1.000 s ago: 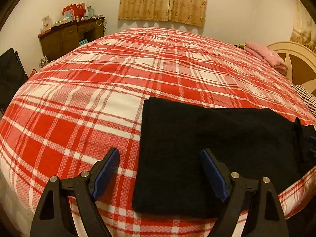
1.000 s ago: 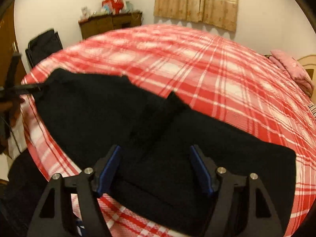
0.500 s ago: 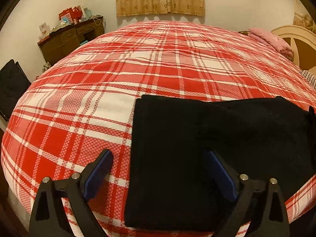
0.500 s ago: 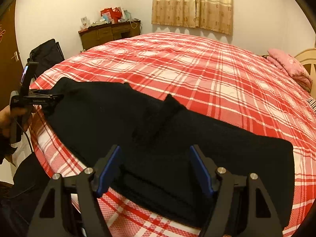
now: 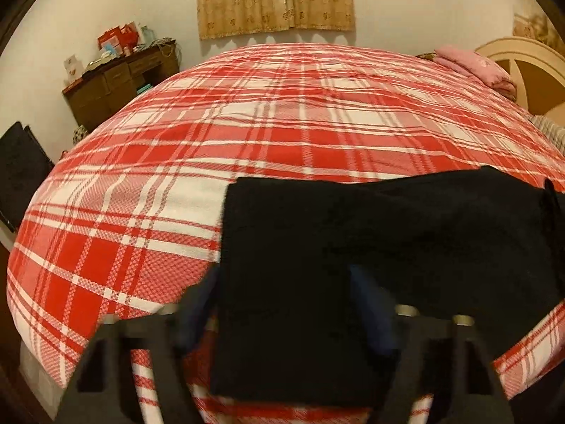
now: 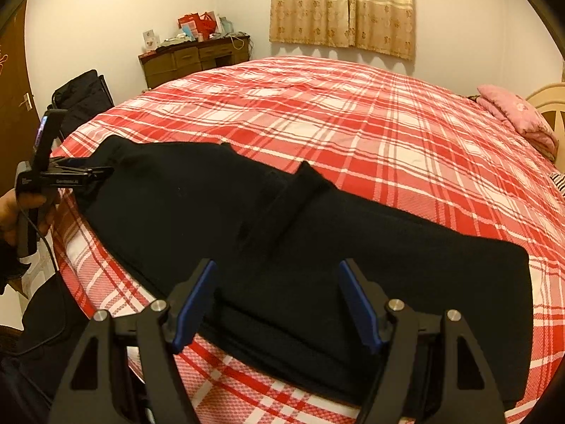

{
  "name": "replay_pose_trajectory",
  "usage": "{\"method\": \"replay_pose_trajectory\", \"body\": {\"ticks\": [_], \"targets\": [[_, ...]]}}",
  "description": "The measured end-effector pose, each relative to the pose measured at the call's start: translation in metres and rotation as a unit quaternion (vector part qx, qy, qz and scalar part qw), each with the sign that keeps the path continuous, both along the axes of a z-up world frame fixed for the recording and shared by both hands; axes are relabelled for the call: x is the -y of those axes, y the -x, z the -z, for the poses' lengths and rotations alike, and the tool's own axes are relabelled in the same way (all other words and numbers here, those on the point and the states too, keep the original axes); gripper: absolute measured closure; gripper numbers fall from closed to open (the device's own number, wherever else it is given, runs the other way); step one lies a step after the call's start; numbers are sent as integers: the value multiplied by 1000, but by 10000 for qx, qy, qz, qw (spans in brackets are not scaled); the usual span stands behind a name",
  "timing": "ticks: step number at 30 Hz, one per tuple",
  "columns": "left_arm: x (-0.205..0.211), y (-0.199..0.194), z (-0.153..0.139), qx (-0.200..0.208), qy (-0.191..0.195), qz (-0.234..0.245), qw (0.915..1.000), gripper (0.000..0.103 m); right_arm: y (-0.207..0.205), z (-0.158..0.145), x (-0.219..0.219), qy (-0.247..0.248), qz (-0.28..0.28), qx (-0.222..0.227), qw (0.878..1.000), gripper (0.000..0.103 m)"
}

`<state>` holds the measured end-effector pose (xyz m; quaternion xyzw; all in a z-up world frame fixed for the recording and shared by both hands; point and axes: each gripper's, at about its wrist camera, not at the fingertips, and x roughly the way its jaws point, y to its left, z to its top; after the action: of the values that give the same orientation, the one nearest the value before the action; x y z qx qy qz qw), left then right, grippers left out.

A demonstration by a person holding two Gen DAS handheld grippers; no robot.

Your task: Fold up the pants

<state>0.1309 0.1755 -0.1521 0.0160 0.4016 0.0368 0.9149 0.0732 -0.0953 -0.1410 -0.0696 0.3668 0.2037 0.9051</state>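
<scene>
The right gripper (image 6: pixel 277 302) is seen nearest, held wide open with nothing between its blue pads (image 6: pixel 192 305), poised over the near edge of the pants (image 6: pixel 282 233). The pants, black, are spread lengthwise along the near side of the bed (image 6: pixel 370 120), folded so that a doubled layer lies at the near edge and a small ridge is raised near the middle. At the far left end of the pants the left gripper (image 6: pixel 102 171) is seen touching the cloth at its corner (whether the corner is pinched cannot be told from this side). In the left wrist view the left gripper (image 5: pixel 282 304) is blurred, its fingers spread apart astride the end of the pants (image 5: pixel 353 265), one finger over the red plaid sheet (image 5: pixel 141 212) and the other over the black cloth; no grip on the cloth can be made out. Beyond the pants, the plaid sheet is stretched over the rest of the bed. A pink pillow (image 6: pixel 519 116) lies at the far right, and a wooden desk (image 6: pixel 190 58) and curtains (image 6: pixel 342 7) stand against the far wall.
</scene>
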Motion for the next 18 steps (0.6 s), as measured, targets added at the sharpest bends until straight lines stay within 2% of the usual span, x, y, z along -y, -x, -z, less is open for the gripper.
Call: {"method": "replay_pose_trajectory", "body": {"ticks": [2,3,6,7,16,18], "targets": [[6,0,-2,-33,-139,66,9999,37,-1,0,0,-14,24,-3,10000,29],[4,-1,-1,-54,-71,46,9999,39,-1,0,0,-26,32,-3,10000,29],[-11,2,-4,-37,431,25,9991,67,0,-1,1,-44,33,29,10000,29],[-14,4,-6,-39,624,70,9980,69,0,-3,2,-49,34,59,10000,29],[2,24,-47,198,831,235,9961,71,1,-20,17,-235,217,264,9991,29],[1,27,-61,268,1514,411,9872,72,2,-23,21,-257,257,298,9989,29]]}}
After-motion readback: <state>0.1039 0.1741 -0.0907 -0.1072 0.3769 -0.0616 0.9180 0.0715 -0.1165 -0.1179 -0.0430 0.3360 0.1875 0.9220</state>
